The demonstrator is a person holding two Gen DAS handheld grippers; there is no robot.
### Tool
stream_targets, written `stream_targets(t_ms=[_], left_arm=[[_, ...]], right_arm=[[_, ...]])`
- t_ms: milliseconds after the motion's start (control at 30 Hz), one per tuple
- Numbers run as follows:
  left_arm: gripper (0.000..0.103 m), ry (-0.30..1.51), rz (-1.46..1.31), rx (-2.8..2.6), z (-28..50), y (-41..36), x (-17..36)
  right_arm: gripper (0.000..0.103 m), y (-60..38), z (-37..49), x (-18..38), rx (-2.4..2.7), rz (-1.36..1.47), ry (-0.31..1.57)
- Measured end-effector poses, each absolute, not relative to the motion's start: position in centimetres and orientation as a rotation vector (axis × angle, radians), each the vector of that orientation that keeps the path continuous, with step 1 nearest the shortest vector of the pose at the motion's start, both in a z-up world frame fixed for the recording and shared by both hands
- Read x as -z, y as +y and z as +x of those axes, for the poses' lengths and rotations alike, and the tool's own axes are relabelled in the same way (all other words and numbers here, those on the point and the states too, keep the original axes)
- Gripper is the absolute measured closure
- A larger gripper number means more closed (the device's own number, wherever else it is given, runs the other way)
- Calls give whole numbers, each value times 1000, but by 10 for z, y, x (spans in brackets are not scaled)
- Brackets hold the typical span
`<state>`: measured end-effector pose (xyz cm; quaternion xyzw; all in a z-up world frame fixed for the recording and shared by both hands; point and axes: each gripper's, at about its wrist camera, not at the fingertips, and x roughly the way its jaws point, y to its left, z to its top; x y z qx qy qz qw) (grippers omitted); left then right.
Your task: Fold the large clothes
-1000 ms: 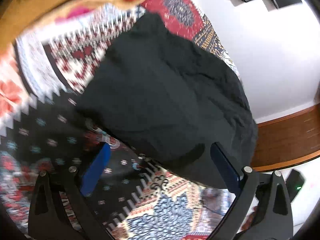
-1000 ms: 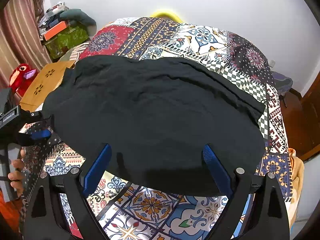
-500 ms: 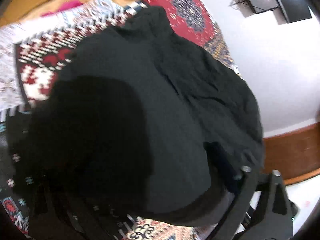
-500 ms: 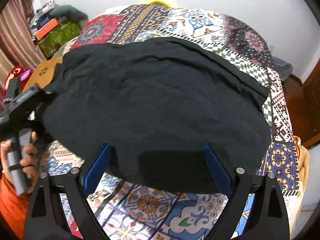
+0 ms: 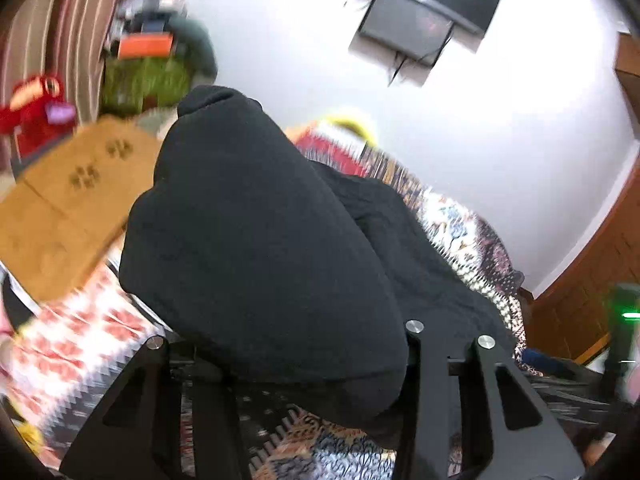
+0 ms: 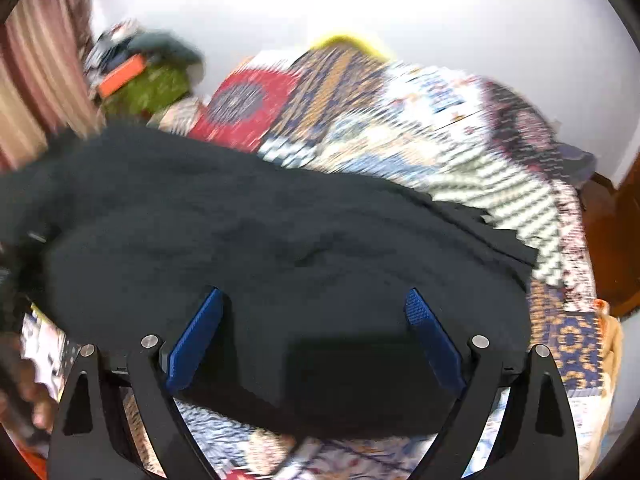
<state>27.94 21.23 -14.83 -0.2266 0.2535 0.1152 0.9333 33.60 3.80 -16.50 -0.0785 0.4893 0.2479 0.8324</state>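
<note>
Black garment [image 6: 280, 240] spread wide across the bed [image 6: 440, 128], matte and dark, faintly creased, near edge draped toward the lens in the right wrist view. Far hem running as a long diagonal line over the patchwork bedspread, ending in a squared corner at the right [image 6: 520, 256]. Motion blur all over, so fabric weave not readable.

Right gripper [image 6: 314, 344] splayed wide, both blue pads clear to see, one pad [image 6: 196, 344] on the left and the other on the right, nothing between them but the cloth lying beneath. Cannot tell whether the pads touch the fabric or just hang over it.

Over in the left wrist view: a big bunched fold of the same garment [image 5: 256, 240] lifted up and humped over the left gripper [image 5: 280, 360], rising to a rounded peak against the white wall. Thick, soft, doubled-over look, no print or trim visible. Fingers buried under the cloth, so cannot tell if spread or pinched on it. Rest of the garment trailing off right, flat on the bed.

Behind: tan board [image 5: 72, 200] at left, red plush toy [image 5: 36, 112], green bundle [image 5: 144, 80], dark screen [image 5: 424, 12] mounted on the wall, striped curtain [image 6: 32, 92], brown wooden panelling [image 5: 592, 264] at far right.
</note>
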Motion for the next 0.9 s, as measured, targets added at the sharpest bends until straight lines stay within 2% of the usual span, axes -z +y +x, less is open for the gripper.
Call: stream_targets(t_ms=[167,400,533,733,900], left_arm=[[62,452,-322,-259,248,214,114],[62,490,-227,-282,249,204,111],[62,487,-170,-258,258,186,96],[62,501,-36,-137,272,115,87],[62,641,-11,98,298,44,110]], right_arm=[[9,98,309,194,-752,-266,1143],[8,114,296,208,-810,-286,1158],[11,75,295,183,-789,-133,1170],[11,-31,289,137,-596,-12,1033],[11,-124,281,118,-391,66,970]])
